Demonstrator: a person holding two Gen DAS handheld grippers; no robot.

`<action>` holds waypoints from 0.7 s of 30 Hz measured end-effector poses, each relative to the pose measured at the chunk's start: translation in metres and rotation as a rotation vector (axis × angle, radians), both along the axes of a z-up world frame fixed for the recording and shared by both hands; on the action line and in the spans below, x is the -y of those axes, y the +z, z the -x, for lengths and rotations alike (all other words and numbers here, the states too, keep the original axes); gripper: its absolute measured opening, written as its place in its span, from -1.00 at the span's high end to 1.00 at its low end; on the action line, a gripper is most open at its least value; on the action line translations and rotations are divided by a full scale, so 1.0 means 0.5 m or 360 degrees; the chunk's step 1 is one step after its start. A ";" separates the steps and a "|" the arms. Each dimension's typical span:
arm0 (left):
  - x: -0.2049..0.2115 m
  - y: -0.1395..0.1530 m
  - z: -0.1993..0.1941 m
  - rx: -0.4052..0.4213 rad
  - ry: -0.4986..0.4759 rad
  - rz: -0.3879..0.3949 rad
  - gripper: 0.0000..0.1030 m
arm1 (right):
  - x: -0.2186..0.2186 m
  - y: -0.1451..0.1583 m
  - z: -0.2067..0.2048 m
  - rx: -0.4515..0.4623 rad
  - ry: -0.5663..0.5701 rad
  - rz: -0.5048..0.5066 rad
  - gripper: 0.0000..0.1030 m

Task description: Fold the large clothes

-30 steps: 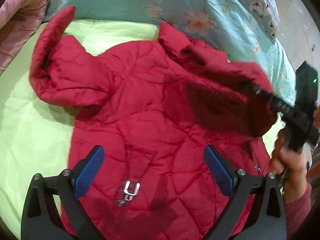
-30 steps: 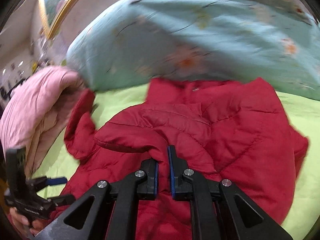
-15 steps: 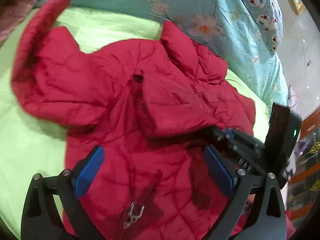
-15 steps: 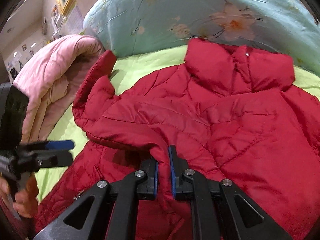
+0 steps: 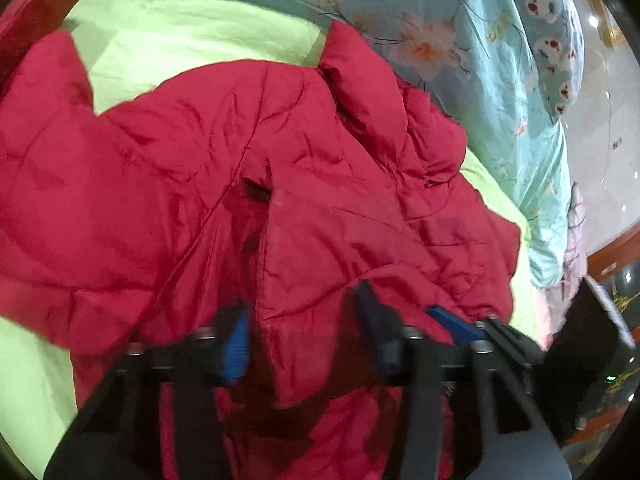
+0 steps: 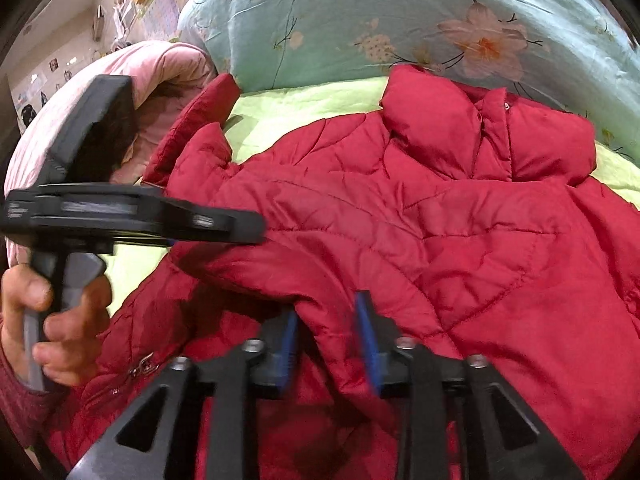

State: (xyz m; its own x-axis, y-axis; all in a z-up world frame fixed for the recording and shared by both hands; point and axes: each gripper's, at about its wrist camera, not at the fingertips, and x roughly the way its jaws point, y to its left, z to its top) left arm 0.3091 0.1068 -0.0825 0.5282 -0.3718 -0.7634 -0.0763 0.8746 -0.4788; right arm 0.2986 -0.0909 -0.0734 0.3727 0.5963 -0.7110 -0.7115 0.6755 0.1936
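Both grippers | sleeve fold (image 6: 328, 332) between parted fingers (image 6: 370, 340)

We find no readable text, label, brand or number anywhere in either view. The small papers on the wall (image 6: 48, 80) near the top left corner of the right wrist view are too small to read.

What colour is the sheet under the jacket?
Light green sheet, seen best in the right wrist view, under the red jacket.
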 end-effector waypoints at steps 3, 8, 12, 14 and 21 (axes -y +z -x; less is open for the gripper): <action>0.003 0.006 0.005 0.0047 -0.0017 -0.0040 0.61 | 0.016 0.014 0.016 0.0002 -0.0006 -0.0005 -0.04; -0.020 0.024 0.028 0.0110 0.0041 -0.0163 0.64 | 0.080 0.043 0.030 -0.0020 -0.0080 -0.0082 -0.07; -0.040 0.023 0.042 0.0125 0.0037 -0.0223 0.64 | 0.147 0.064 0.010 -0.0003 -0.0231 -0.0125 -0.07; -0.043 0.018 0.045 0.0123 0.0034 -0.0234 0.64 | 0.187 0.070 -0.014 0.0010 -0.0360 -0.0120 -0.07; -0.043 0.031 0.045 0.0145 0.0003 -0.0358 0.64 | 0.272 0.039 -0.128 0.0002 -0.0656 0.0040 -0.07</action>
State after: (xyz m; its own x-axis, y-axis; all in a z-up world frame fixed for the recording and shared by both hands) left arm 0.2866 0.1282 -0.0672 0.5991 -0.1969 -0.7761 -0.0435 0.9599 -0.2771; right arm 0.3627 -0.2268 -0.0539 0.5775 0.3793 -0.7229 -0.3805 0.9085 0.1727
